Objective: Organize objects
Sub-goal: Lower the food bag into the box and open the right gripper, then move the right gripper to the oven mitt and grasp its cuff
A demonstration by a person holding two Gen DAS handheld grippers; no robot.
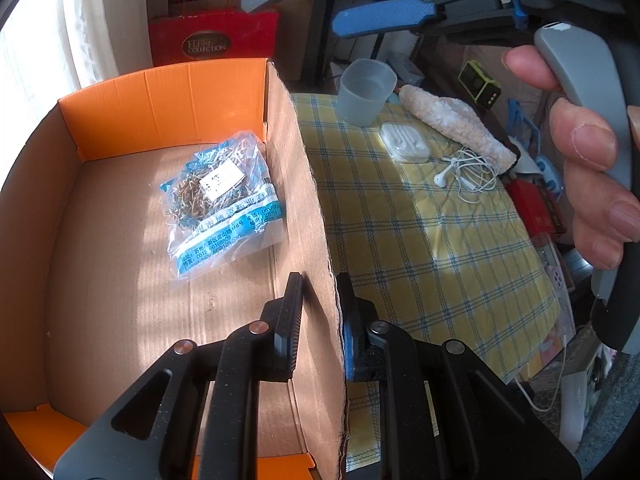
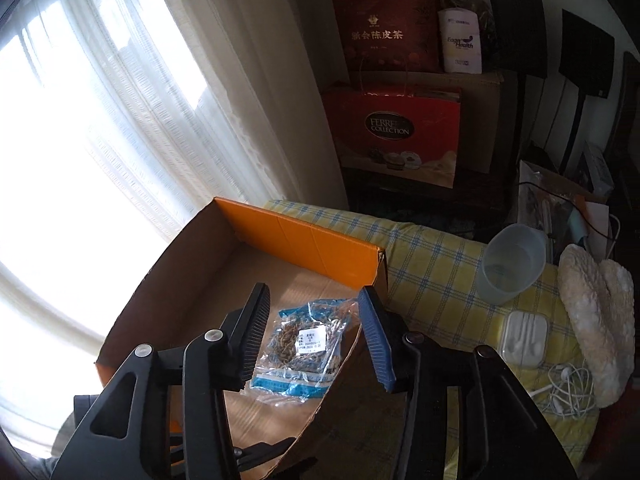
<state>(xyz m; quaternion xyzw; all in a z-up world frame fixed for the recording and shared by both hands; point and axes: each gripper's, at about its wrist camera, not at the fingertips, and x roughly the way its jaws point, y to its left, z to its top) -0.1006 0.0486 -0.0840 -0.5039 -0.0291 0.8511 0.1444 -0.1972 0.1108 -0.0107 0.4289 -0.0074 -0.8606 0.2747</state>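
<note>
An open cardboard box [image 1: 120,280] with orange flaps sits on a yellow checked cloth [image 1: 420,240]. A clear bag of dried herbs [image 1: 224,200] lies on the box floor, also in the right wrist view [image 2: 308,344]. My left gripper [image 1: 320,300] is shut on the box's right wall [image 1: 312,208], one finger inside, one outside. My right gripper [image 2: 312,336] is open and empty, hovering above the bag; it also shows in the left wrist view [image 1: 384,20], held high. On the cloth lie a translucent cup [image 1: 366,92], a white earphone case [image 1: 404,142], tangled white earphones [image 1: 468,172] and a fluffy cream cloth [image 1: 456,124].
Red gift bags [image 2: 396,132] and a brown carton stand behind the table. A bright curtained window [image 2: 100,140] is at the left. Clutter, cables and black chair backs [image 2: 584,44] crowd the right side beyond the cloth's edge.
</note>
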